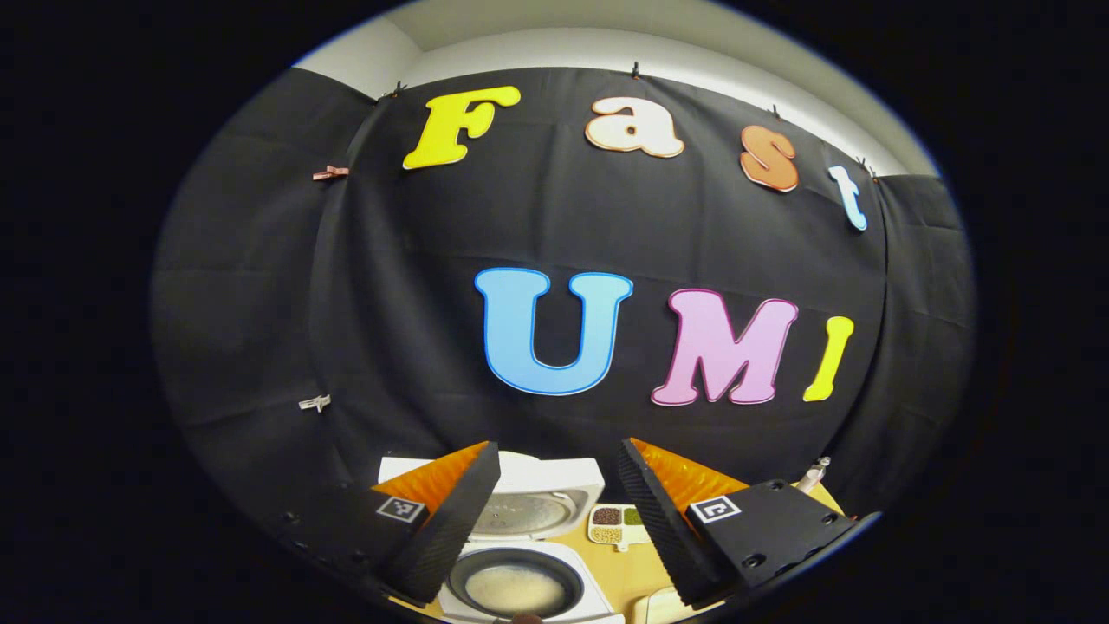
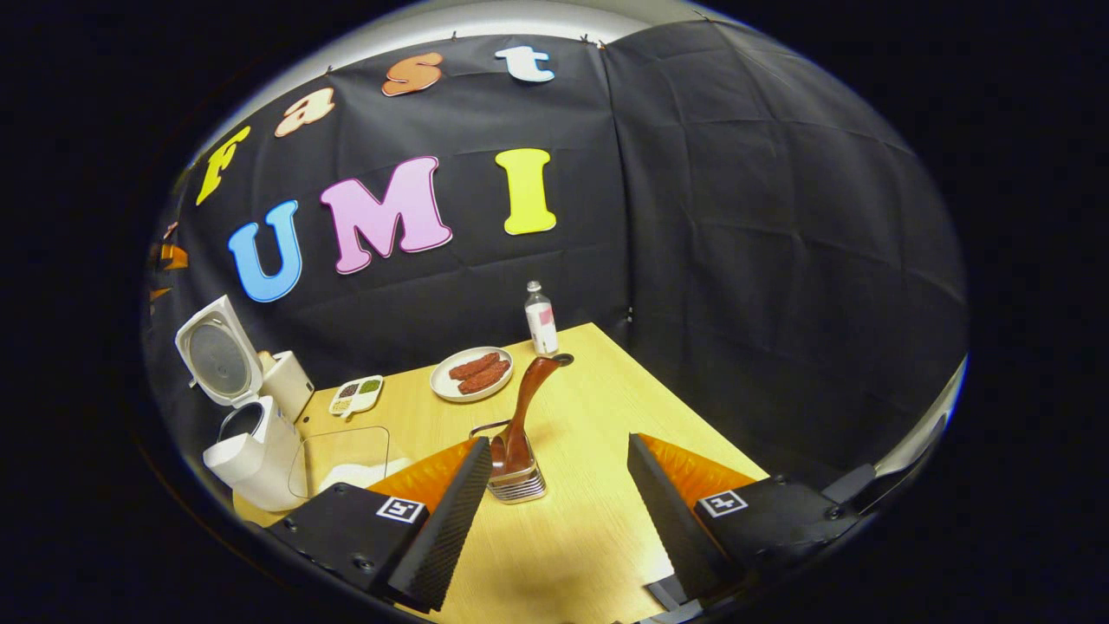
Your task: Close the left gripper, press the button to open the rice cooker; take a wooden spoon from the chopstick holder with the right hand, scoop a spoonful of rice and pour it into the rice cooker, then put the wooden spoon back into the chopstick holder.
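Right gripper [image 2: 554, 511] spread wide, empty, hovering above wooden spoon [image 2: 525, 407] upright in chopstick holder [image 2: 516, 481]. Left gripper [image 1: 559, 520] likewise apart, holding nothing, above open rice cooker [image 1: 520, 555], apparently rice inside.

In the right gripper view, the holder [image 2: 515, 482] stands on the surface [image 2: 598, 537] with the spoon [image 2: 527, 407] upright in it. Behind it lies a plate [image 2: 472, 374], a bottle [image 2: 541, 319] to its right. The cooker [image 2: 249, 451] stands far left, lid up, a divided dish [image 2: 356, 395] behind it.
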A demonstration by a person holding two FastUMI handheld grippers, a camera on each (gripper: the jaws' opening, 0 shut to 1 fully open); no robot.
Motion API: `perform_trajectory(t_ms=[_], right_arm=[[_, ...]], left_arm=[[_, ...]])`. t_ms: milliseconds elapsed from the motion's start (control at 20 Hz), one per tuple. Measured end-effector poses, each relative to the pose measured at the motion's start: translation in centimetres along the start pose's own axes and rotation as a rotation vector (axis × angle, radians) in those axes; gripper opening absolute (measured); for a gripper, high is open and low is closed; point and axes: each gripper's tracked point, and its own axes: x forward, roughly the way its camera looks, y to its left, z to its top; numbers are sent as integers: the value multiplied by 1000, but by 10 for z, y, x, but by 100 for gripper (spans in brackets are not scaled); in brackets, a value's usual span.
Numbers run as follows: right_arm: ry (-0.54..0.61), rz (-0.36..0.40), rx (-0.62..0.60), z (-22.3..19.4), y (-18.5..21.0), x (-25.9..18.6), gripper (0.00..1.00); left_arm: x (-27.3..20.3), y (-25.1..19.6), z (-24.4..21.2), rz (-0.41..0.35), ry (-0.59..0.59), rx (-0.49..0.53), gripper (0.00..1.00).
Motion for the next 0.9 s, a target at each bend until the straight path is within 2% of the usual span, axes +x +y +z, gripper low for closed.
perform_trajectory(t_ms=[300, 500, 750, 900], right_arm=[[-61, -13, -66, 23, 20, -18, 98], [-75, 7, -87, 28, 38, -34, 99], [-58, 23, -109, 17, 46, -38, 99], [-61, 36, -93, 17, 48, -35, 99]], left_arm=[[80, 48, -6, 19, 60, 4, 95], [126, 65, -32, 17, 151, -52, 95], [146, 71, -84, 38, 301, -83, 95], [145, 67, -92, 52, 326, -32, 94]])
